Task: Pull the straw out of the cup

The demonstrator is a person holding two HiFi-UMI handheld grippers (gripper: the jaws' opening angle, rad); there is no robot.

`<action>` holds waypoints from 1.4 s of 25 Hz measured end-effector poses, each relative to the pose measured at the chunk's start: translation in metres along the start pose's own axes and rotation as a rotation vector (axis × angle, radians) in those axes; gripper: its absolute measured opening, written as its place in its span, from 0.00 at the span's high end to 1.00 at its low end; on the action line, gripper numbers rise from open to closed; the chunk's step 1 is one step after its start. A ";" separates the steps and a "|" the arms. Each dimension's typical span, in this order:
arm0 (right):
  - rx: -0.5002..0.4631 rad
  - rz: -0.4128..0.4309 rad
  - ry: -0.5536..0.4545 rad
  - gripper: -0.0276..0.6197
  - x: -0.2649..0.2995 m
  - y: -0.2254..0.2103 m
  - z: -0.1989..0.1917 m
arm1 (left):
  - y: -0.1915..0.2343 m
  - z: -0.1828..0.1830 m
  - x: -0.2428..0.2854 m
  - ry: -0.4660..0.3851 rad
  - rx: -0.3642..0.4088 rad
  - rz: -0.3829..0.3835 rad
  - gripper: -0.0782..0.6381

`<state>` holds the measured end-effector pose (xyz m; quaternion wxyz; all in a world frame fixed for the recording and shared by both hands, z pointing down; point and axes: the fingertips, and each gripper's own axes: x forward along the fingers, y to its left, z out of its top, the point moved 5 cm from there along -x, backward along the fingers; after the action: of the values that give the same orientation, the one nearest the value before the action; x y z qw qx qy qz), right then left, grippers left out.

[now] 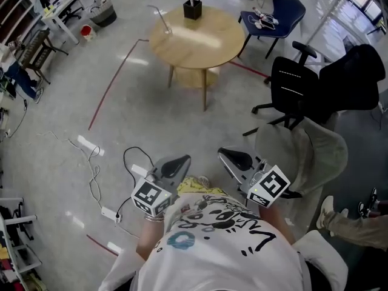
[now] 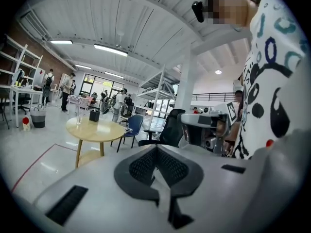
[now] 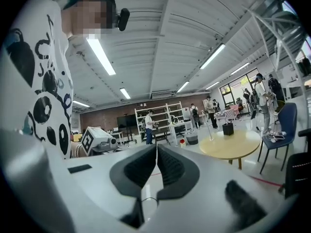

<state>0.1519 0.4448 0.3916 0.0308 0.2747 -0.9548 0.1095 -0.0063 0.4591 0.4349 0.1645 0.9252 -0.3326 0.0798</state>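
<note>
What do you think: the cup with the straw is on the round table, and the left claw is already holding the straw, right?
Not quite. The left claw is shut and empty, held close to the person, far from the straw, as the head view shows. The cup is on the round table.

We hold both grippers low and near, just in front of our chest, side by side and apart, tips aimed toward the far side. On the left gripper [image 1: 174,164], fingers [image 2: 141,167] pressed together, nothing between. On the right gripper [image 1: 235,159], fingers [image 3: 171,171] closed tip to tip, likewise empty.
</note>
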 end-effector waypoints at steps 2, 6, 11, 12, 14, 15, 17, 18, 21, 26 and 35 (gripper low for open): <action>0.016 0.001 0.001 0.91 -0.001 -0.003 0.000 | -0.001 -0.002 0.000 0.013 -0.005 0.008 0.87; 0.026 0.016 -0.003 0.91 0.008 -0.016 0.000 | 0.010 0.002 0.005 0.019 -0.015 0.037 0.87; 0.016 0.016 0.001 0.91 0.024 -0.037 0.002 | 0.031 0.004 0.019 0.016 -0.016 0.036 0.87; 0.018 0.014 0.003 0.91 0.028 -0.041 0.002 | 0.037 0.007 0.022 0.013 -0.017 0.037 0.87; 0.022 0.012 0.009 0.91 0.036 -0.049 0.003 | 0.049 0.012 0.028 0.013 -0.018 0.036 0.87; 0.023 0.012 0.011 0.91 0.041 -0.053 0.004 | 0.056 0.015 0.031 0.014 -0.019 0.034 0.87; 0.023 0.009 0.014 0.91 0.052 -0.064 0.008 | 0.070 0.022 0.038 0.014 -0.018 0.029 0.87; 0.022 0.005 0.014 0.91 0.058 -0.069 0.010 | 0.077 0.026 0.042 0.014 -0.016 0.025 0.87; 0.017 -0.012 0.006 0.91 0.078 -0.086 0.021 | 0.100 0.036 0.049 0.021 -0.009 0.005 0.87; 0.009 -0.042 -0.013 0.91 0.112 -0.107 0.037 | 0.139 0.053 0.060 0.029 0.003 -0.027 0.87; 0.015 -0.084 -0.024 0.91 0.162 -0.138 0.051 | 0.202 0.091 0.081 0.010 0.042 -0.067 0.87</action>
<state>0.0882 0.2354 0.3881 0.0219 0.3161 -0.9418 0.1120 -0.0702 0.2320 0.4217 0.1494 0.9386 -0.2988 0.0857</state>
